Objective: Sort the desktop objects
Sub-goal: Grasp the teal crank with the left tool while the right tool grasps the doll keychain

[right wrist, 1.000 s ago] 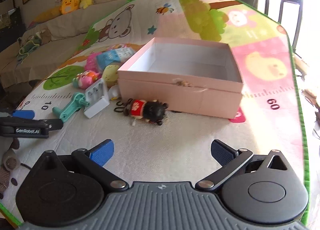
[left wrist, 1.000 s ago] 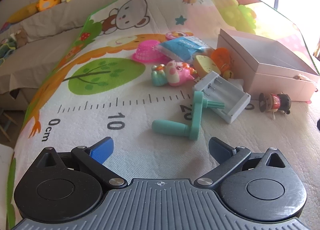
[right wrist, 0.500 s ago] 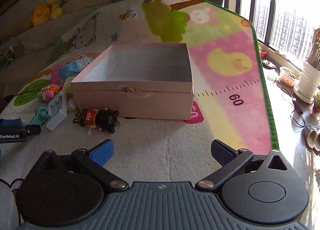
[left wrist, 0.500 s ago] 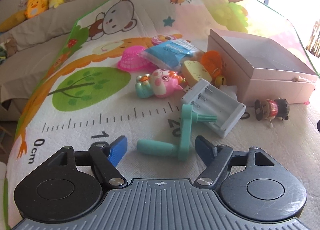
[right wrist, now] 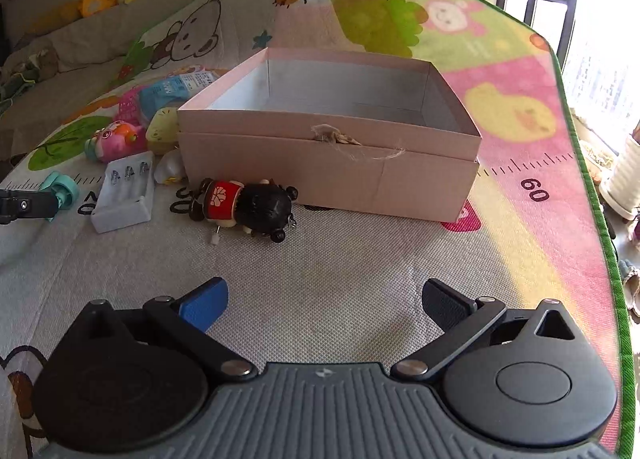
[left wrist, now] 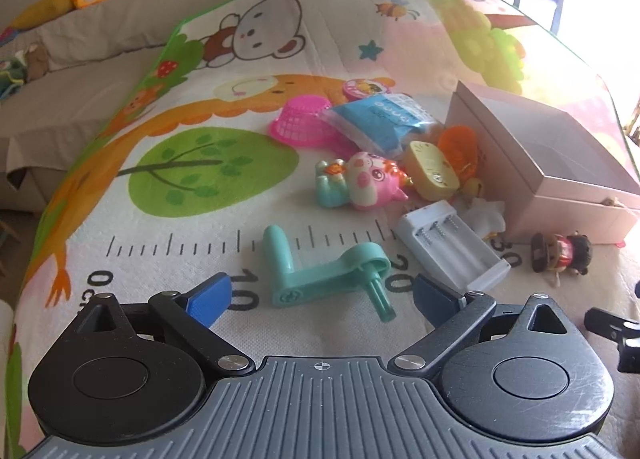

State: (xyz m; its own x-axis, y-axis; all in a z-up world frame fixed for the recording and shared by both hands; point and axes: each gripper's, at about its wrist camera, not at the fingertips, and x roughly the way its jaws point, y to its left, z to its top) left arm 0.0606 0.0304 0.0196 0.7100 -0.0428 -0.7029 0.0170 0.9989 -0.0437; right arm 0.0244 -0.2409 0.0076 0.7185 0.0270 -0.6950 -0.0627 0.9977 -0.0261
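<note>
The play mat [left wrist: 208, 243] carries a printed ruler reading 0, 10, 20 (60 shows in the right wrist view). The left gripper [left wrist: 322, 297] gapes wide, holding nothing, with the teal crank handle [left wrist: 320, 273] between its fingers at 12 o'clock. The right gripper [right wrist: 324, 299] is equally spread and empty; the doll [right wrist: 244, 207] lies at 11 o'clock before the pink box [right wrist: 328, 171].

Both wrist views skim low over the mat [left wrist: 192, 227], sharing the pink box [right wrist: 328, 175] and battery holder [left wrist: 454, 245]
</note>
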